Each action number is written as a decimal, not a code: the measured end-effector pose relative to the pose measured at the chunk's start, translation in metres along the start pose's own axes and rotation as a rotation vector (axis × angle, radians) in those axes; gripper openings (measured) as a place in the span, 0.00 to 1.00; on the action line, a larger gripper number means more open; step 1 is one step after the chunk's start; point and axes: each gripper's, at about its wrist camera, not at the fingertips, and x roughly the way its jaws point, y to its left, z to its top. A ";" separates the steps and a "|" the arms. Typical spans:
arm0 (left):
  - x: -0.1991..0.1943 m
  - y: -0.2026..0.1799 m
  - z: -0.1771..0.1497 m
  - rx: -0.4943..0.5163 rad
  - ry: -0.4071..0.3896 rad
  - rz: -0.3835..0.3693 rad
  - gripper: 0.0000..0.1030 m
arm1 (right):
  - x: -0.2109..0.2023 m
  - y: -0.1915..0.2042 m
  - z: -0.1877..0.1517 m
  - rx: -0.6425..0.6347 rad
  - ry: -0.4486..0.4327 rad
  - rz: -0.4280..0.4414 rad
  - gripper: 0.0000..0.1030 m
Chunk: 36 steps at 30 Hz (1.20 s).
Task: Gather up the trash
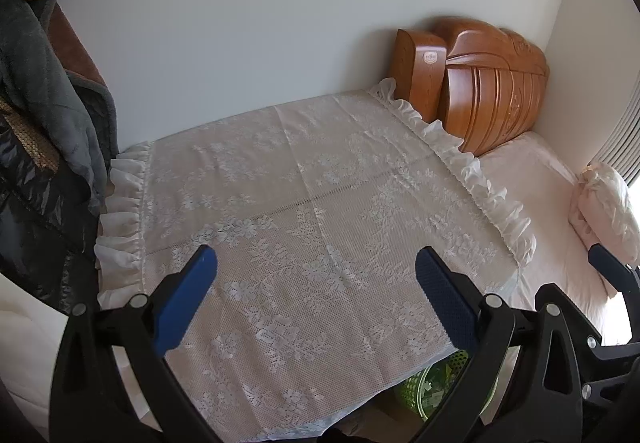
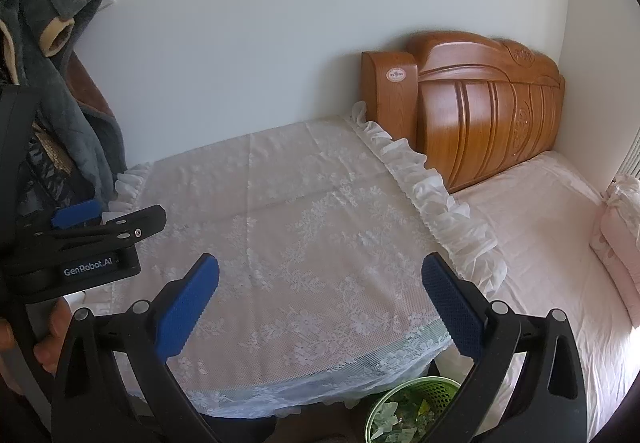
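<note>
Both claws, left claw (image 1: 316,267) and right claw (image 2: 320,275), hung spread and empty above the lace-covered surface (image 2: 304,227), which showed no litter. The green bin (image 2: 412,403) stood near right, holding scraps; collection looked finished, or the next move meant searching elsewhere.

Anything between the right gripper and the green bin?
Nothing solid: the right gripper, jaws open, hangs over the lace cloth, whose front edge drapes beside the bin. Right wrist view shows it.
</note>
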 end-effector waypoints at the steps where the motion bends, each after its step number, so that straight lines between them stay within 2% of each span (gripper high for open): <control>1: 0.000 0.000 0.000 0.000 0.002 -0.001 0.92 | 0.000 0.000 0.000 0.001 0.002 -0.002 0.98; 36: 0.002 0.003 0.000 0.001 0.017 -0.016 0.92 | 0.002 -0.001 -0.005 0.010 0.026 -0.004 0.98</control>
